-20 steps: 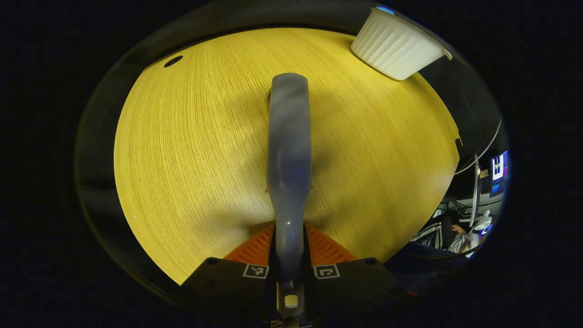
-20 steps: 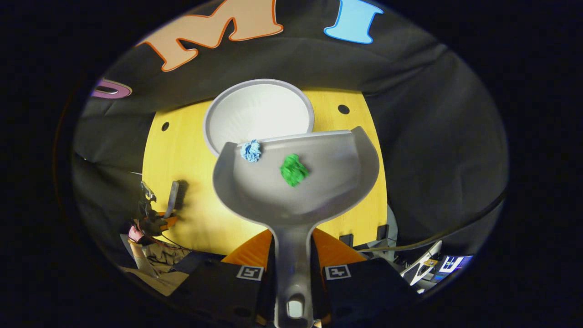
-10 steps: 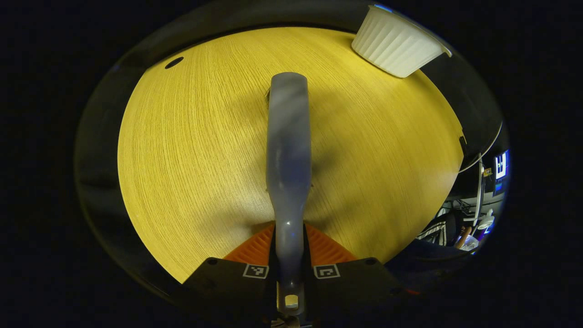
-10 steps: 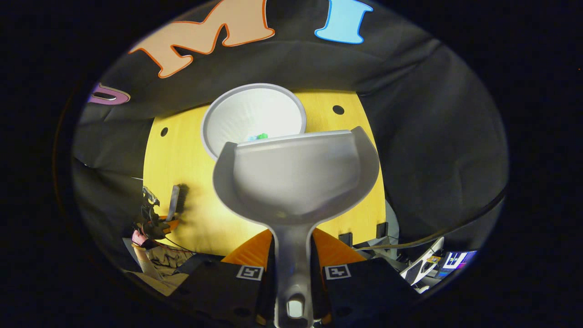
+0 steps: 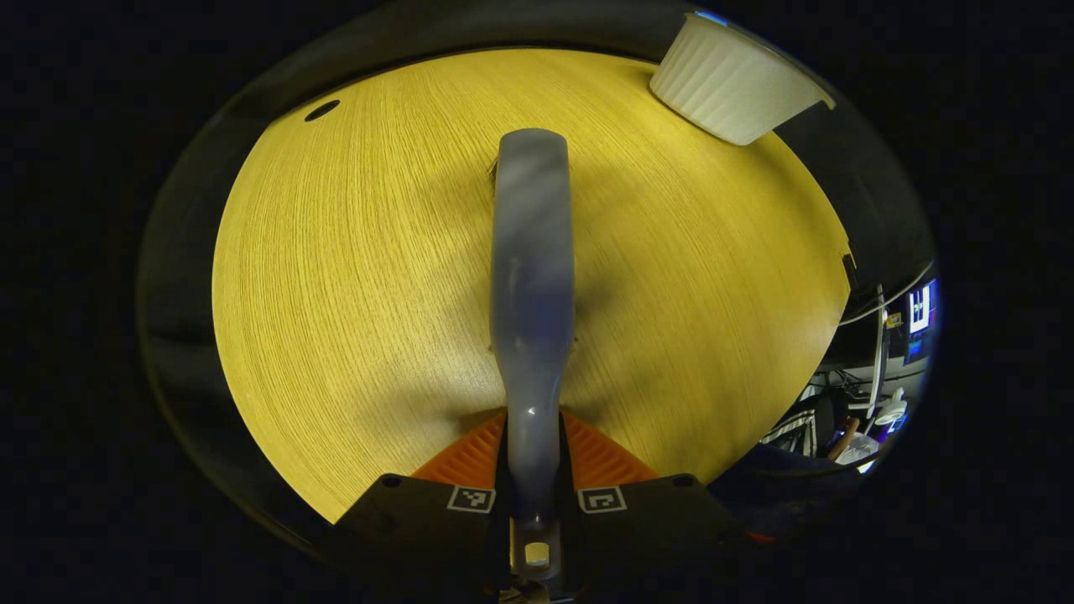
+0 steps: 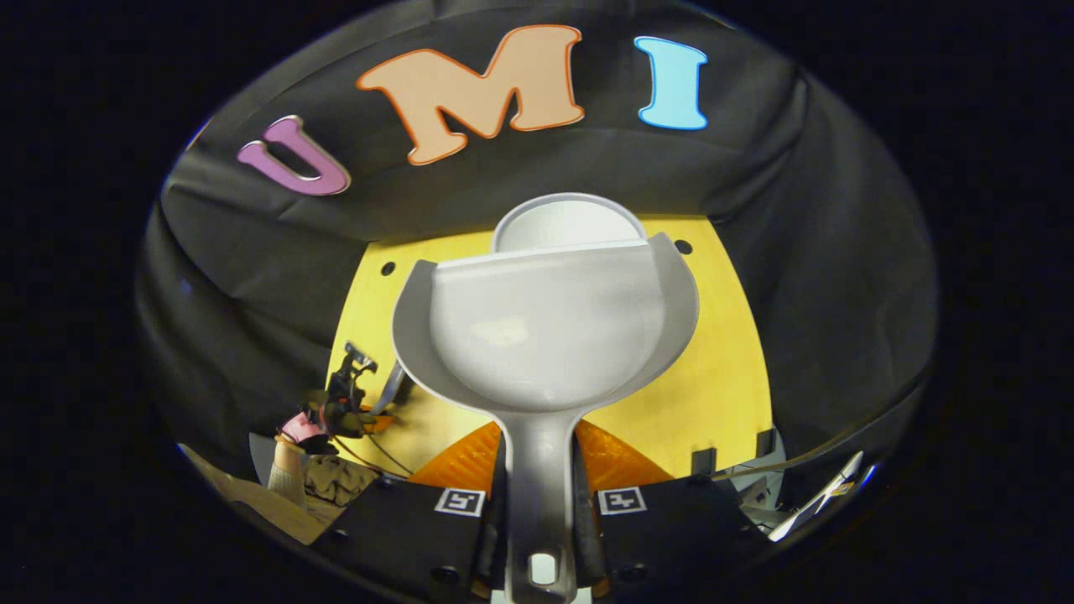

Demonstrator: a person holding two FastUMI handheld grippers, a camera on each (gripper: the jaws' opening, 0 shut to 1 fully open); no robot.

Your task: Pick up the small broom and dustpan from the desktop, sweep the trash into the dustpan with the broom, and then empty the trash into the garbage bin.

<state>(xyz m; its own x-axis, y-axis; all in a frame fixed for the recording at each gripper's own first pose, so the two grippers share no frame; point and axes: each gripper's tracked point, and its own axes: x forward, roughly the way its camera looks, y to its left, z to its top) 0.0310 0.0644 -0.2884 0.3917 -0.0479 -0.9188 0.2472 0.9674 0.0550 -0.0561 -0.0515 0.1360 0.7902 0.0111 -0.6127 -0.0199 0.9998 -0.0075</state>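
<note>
One broom (image 5: 531,277) clamped in left claw (image 5: 534,495), one empty dustpan (image 6: 545,335) clamped in right claw (image 6: 541,503), one white bin (image 6: 569,225) at 12 o'clock on tabletop (image 6: 722,369).

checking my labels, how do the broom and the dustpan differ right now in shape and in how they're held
The broom is a long narrow bar in the left gripper, pointing out over the table. The dustpan is a wide, empty scoop in the right gripper, in front of the white bin. Both are grey, each clamped by its handle.

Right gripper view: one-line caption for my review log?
Right gripper holds the empty dustpan by its handle before the white bin.
</note>
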